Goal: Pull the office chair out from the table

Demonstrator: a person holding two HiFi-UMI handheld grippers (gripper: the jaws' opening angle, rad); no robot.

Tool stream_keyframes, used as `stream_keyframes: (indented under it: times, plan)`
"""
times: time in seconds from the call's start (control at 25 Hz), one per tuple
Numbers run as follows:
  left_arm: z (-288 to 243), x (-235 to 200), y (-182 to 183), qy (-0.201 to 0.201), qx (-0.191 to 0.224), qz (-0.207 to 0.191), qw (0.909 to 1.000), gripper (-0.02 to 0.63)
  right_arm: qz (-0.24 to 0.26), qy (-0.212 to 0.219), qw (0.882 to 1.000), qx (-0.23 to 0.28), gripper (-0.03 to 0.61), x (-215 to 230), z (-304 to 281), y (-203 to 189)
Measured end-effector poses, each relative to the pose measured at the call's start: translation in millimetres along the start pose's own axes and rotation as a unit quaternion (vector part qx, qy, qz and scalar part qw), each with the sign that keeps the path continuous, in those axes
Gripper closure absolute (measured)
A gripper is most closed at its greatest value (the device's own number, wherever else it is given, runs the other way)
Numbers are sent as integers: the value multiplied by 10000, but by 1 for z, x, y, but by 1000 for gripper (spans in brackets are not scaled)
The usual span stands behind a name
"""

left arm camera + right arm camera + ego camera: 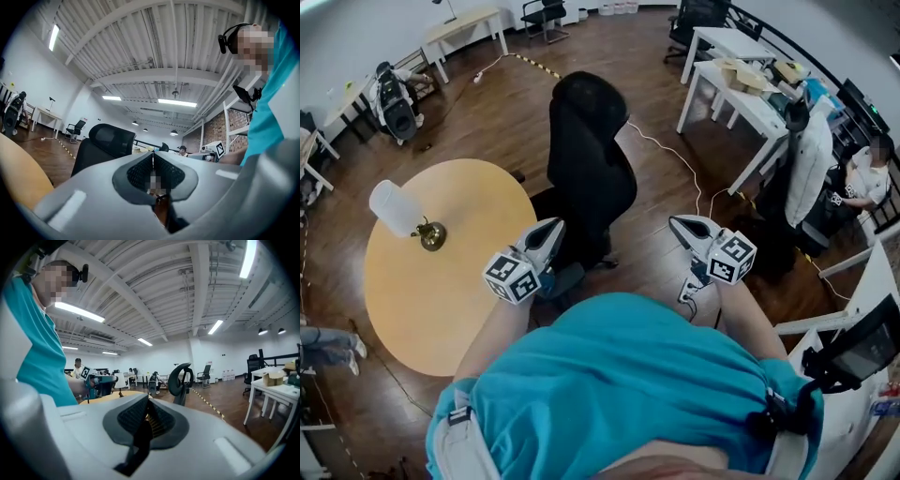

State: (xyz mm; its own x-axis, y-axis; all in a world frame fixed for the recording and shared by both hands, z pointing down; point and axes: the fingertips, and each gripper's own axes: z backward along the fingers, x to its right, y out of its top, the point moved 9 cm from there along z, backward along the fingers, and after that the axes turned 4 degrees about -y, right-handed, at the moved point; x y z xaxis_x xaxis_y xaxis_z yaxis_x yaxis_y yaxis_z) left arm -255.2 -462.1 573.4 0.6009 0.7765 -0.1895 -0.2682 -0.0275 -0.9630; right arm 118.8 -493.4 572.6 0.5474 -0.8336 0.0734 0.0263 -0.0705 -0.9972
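Note:
The black office chair (586, 169) stands on the wood floor just right of the round wooden table (441, 281), its high back toward me. Both grippers are held out in front of my body, level. In the head view my left gripper (555, 225) is over the chair's near side, by the seat, with nothing in it. My right gripper (675, 222) hangs in the air to the chair's right. The left gripper view has the jaws of my left gripper (153, 157) pressed together, with the chair (105, 145) beyond them. In the right gripper view my right gripper (148, 401) is shut too, and the chair (182, 378) is seen side-on.
A white-shaded lamp (398, 211) stands on the round table. White desks (741, 94) with boxes, a chair draped with a white jacket (806, 159) and a seated person (867, 173) are at the right. A cable (666, 150) and a power strip (689, 292) lie on the floor.

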Motion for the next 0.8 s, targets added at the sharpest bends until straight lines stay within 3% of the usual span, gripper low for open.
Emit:
stream_keyframes:
  times: [0.28, 0.44, 0.68, 0.8]
  plan:
    - [-80, -41, -13, 28, -92, -115, 9999, 580, -44, -136, 9998, 115, 580, 78, -8, -13]
    - [-111, -85, -8, 137, -136, -32, 9998, 479, -182, -331, 9993, -63, 580, 97, -35, -10]
    - [-164, -132, 12, -187, -451, -38, 9988, 355, -309, -674, 9970, -207, 580, 124, -69, 5]
    - [-211, -141, 10, -164, -682, -106, 9975, 225, -399, -769, 9960, -221, 580, 161, -75, 9]
